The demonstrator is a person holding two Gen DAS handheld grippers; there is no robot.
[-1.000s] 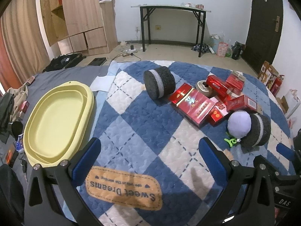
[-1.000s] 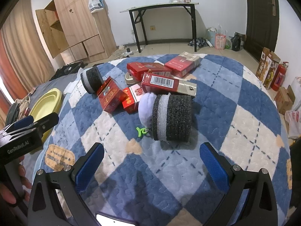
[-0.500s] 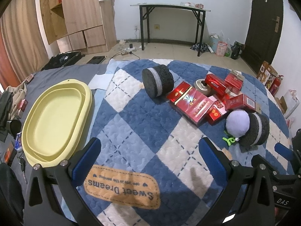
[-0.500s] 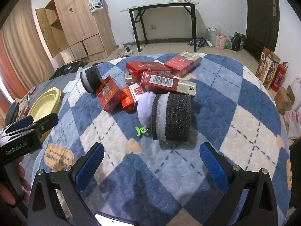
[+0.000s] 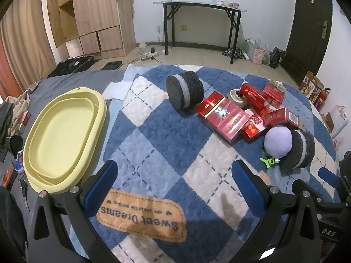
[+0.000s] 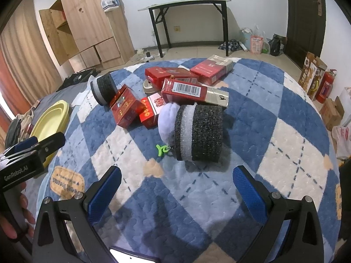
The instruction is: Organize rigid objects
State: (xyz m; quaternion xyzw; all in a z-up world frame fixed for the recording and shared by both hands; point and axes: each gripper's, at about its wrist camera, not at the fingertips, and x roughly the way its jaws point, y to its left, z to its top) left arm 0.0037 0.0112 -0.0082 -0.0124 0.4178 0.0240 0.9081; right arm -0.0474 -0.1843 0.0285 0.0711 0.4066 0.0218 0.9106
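The left gripper [image 5: 174, 185] and right gripper [image 6: 176, 187] both hang with blue-padded jaws spread wide, holding nothing, above the blue-and-white checked quilt [image 5: 153, 135]. In the left view, the shallow pale-yellow oval plastic tub [image 5: 59, 131] lies at nine o'clock, a dark foam cylinder with a white band [image 5: 185, 92] at twelve, and the cluster of red cardboard boxes [image 5: 241, 114] at two. Beside them, a lavender plush ball [image 6: 167, 120] touches a second dark foam cylinder [image 6: 201, 133].

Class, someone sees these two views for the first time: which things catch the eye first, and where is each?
A heap of red boxes lies mid-quilt, with a dark foam roll in front, a lilac plush ball against its end. A pale yellow tub sits off to the left, beside the blue checked quilt.
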